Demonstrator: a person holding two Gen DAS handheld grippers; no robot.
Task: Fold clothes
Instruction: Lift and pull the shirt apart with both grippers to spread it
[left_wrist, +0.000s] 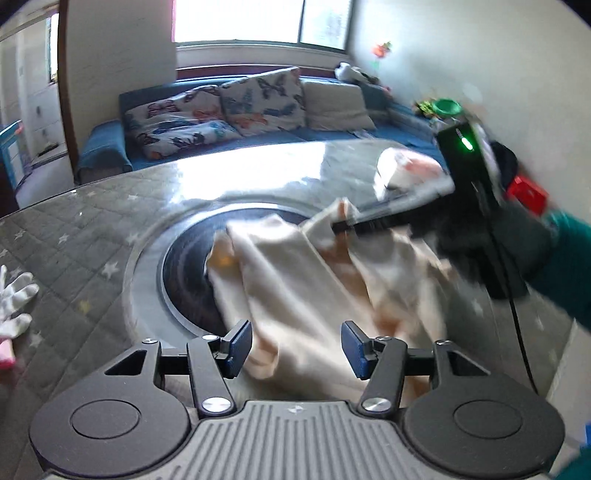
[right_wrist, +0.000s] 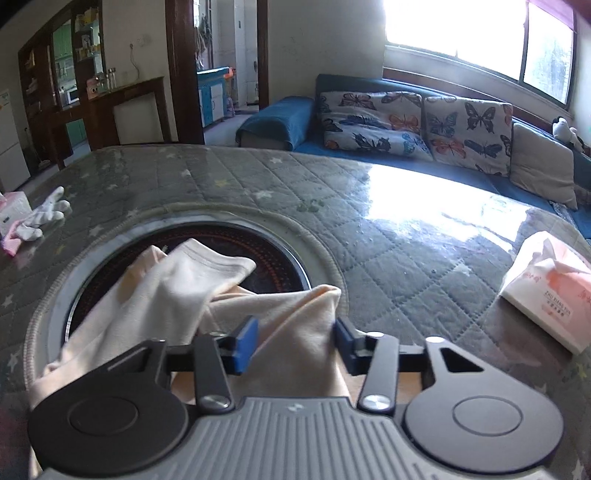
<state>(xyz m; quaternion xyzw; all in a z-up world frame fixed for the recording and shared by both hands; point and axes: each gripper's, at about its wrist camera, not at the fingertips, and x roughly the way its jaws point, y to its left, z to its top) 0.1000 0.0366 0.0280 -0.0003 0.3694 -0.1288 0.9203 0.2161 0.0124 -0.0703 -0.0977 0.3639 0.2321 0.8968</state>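
Left wrist view: we saw the left gripper (left_wrist: 297, 347) with its blue pads (left_wrist: 239, 345) standing apart over the near edge of a cream garment (left_wrist: 295, 280), the cloth passing between them without either pad pressing on it, so we judged this gripper to be holding nothing. We found the garment lying crumpled over a dark round inset (left_wrist: 184, 273) in the quilted grey table cover (left_wrist: 92, 229), raised at its far right corner, where the blurred right gripper (left_wrist: 354, 221) met it; a teal sleeve (left_wrist: 569, 266) showed behind that gripper. Right wrist view: we saw the right gripper (right_wrist: 297, 341) with its jaws part open and a peaked fold of the garment (right_wrist: 303, 317) standing between them; the right pad (right_wrist: 345, 341) lay against the cloth, but we could not tell whether the left pad (right_wrist: 246, 339) pressed on it, so we could not tell whether the fold was gripped. We also noted a white glove (right_wrist: 44, 216) at the table's left, a tissue pack (right_wrist: 546, 291) at its right, and a blue sofa (right_wrist: 280, 118) with butterfly cushions (right_wrist: 373, 122) beyond.
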